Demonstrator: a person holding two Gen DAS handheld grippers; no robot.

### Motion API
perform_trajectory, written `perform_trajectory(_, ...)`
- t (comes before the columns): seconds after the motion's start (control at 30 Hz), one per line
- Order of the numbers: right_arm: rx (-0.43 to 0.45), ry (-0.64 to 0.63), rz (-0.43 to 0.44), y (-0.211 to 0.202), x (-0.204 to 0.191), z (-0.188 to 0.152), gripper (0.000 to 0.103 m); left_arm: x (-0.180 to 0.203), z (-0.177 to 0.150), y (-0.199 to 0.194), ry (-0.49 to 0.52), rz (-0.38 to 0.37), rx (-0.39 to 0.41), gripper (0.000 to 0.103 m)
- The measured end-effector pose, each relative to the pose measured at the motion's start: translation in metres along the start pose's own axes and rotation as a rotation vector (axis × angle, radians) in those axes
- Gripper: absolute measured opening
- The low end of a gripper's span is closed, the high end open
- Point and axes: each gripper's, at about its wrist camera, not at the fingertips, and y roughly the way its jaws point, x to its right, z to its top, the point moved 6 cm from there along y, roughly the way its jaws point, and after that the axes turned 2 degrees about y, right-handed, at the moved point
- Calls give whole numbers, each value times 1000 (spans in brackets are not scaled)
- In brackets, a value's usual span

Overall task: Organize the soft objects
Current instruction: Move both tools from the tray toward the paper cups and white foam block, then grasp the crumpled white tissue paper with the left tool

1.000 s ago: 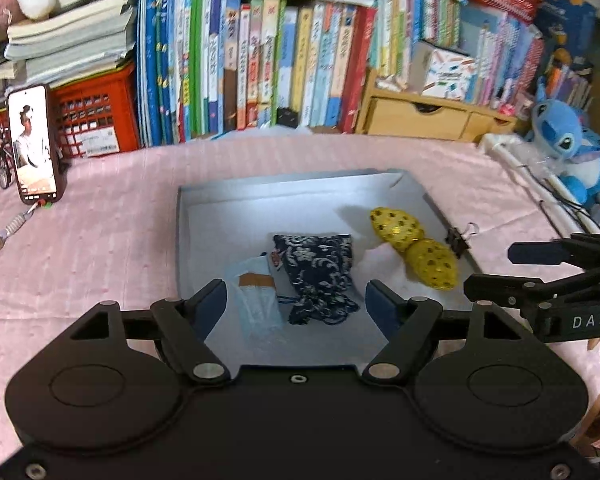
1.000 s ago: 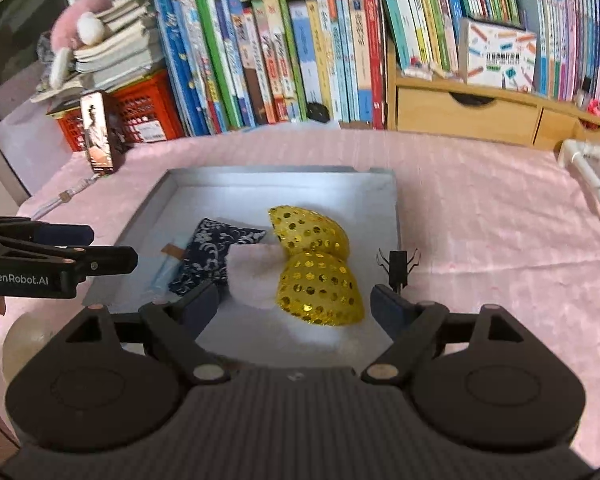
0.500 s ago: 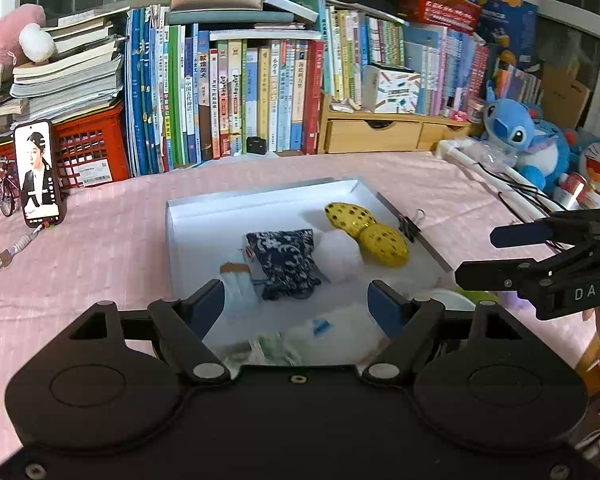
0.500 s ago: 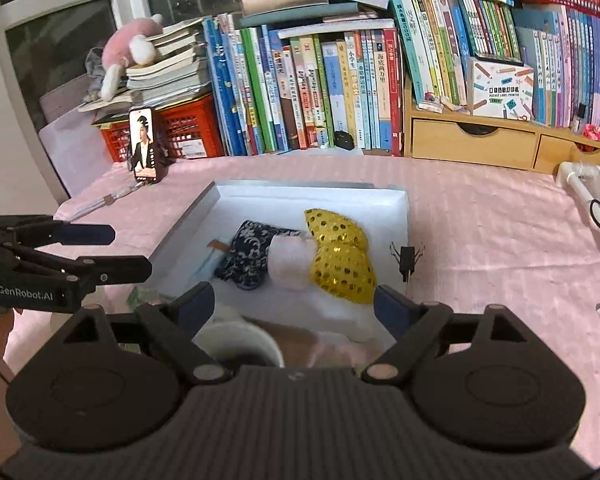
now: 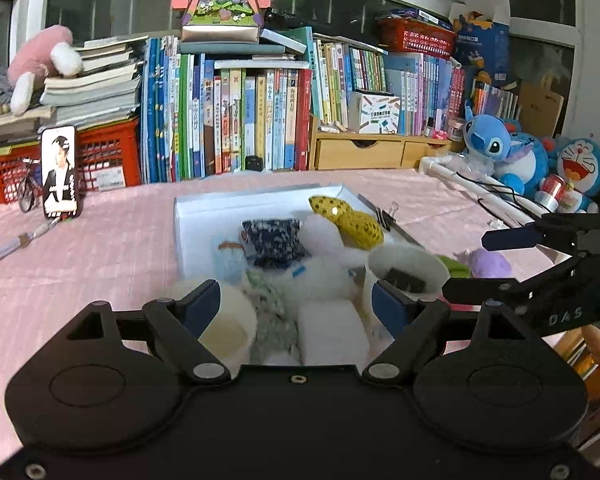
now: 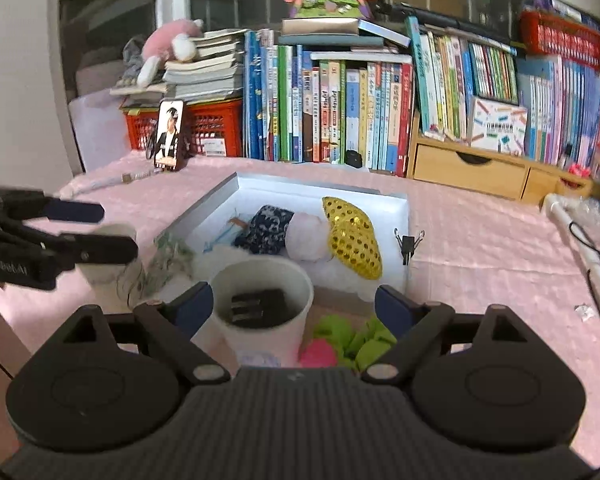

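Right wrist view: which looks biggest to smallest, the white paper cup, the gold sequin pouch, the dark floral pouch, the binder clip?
1. White paper cup, though nearest the camera.
2. Gold sequin pouch.
3. Dark floral pouch.
4. Binder clip.

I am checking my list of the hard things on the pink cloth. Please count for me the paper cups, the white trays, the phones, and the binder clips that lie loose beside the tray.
Paper cups: 2
White tray: 1
Phone: 1
Loose binder clip: 1
Total: 5
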Motion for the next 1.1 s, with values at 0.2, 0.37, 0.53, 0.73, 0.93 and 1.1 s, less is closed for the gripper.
perform_trajectory(0.2, 13, -81, -7, -10, -18, -21, 93, 6, -29, -19, -7, -4, -12, 82)
perform_trajectory(0.37, 9, -128, 17, -13, -33, -32, 93, 10, -48, -27, -10, 0, -19, 81)
perform_trajectory(0.53, 10, -259, 24, -12, -52, -40, 93, 6, -65, -23, -12, 36, -34, 72)
perform_trajectory(0.73, -6, -401, 58, -11, -76, -51, 87, -1, -86, -6, 39, 108, -66, 44)
perform_trajectory(0.93, -8, -618, 64, -6, -108, -67, 79, 1, -96, 11, 96, 154, -48, 34)
perform_trajectory(1.1, -8, -730, 62, 1, -120, -67, 76, 0, -103, 27, 58, 112, -71, 28)
